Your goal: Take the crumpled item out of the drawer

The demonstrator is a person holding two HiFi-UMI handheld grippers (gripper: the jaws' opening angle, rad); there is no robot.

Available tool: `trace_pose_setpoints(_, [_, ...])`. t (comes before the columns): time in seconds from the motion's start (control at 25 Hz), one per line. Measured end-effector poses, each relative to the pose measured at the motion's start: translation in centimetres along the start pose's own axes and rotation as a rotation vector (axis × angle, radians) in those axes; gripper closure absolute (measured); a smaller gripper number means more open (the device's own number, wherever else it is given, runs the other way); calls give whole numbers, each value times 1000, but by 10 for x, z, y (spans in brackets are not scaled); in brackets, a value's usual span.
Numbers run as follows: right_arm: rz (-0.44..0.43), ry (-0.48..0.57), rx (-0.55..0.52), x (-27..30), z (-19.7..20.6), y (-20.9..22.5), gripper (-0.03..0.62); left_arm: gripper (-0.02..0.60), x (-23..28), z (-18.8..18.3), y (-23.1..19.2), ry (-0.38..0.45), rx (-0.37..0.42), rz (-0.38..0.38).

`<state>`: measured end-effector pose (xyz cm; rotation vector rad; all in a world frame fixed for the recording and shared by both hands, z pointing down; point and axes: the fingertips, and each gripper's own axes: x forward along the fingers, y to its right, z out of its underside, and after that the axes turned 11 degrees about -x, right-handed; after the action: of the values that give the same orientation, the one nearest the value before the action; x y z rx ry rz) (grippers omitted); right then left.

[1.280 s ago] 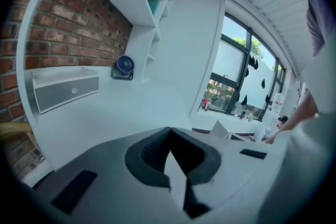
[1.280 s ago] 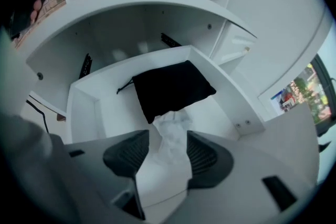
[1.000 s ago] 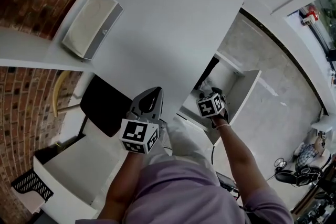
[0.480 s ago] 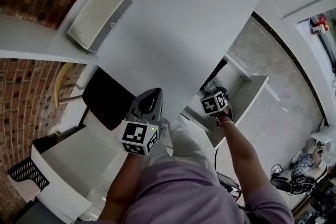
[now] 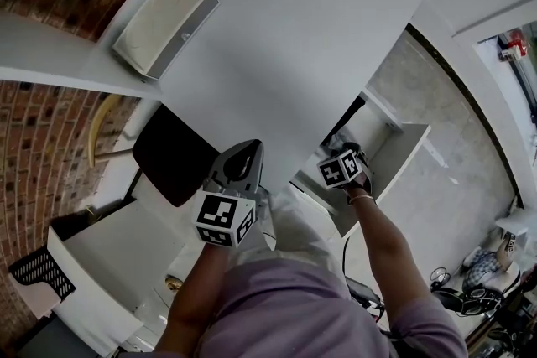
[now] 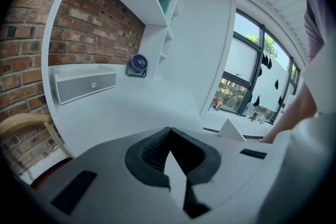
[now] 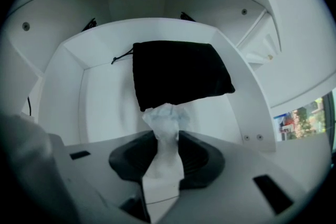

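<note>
Between the jaws of the right gripper [image 7: 167, 136], which have just been closing, the crumpled tissue [image 7: 165, 117] is pinched inside the drawer [image 7: 63, 86]. It looks ready to lift out. The left gripper [image 6: 169, 136] is clenched and empty.

The left tool [image 5: 248, 148] points forward and somewhat downward, its jaws together with nothing between them. The left arm [image 5: 195, 291] is bent close in front of the body and comes out of a lilac sleeve [image 5: 277, 310]. The right arm [image 5: 383, 251] stretches forward and down, bare below the sleeve, with a thin band at the wrist. The right tool [image 7: 167, 138] points steeply downward; its jaws have just been closing and pinch a piece of crumpled paper [image 7: 165, 117] between the pads.
</note>
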<state>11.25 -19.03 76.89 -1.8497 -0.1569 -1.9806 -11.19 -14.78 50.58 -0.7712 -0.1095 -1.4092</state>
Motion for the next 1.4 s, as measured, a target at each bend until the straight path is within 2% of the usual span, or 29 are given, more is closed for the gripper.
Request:
trace_pose_setpoints(0.16, [-14, 19, 7, -8, -1, -5, 491, 580, -2, 0, 4, 7, -2, 10])
trace_pose_setpoints(0.44, [-26, 116, 71, -35, -17, -19, 502, 580, -3, 1, 14, 10, 11, 53])
trace_pose_setpoints(0.6, [-4, 170, 90, -57, -22, -23, 503, 580, -3, 0, 23, 13, 27, 90])
trace_pose_setpoints(1.0, [36, 333, 218, -121, -40, -27, 507, 580, -2, -2, 43, 11, 73, 176])
trace_pose_setpoints(1.4, [100, 452, 306, -180, -40, -25, 508, 580, -5, 0, 60, -3, 114, 264])
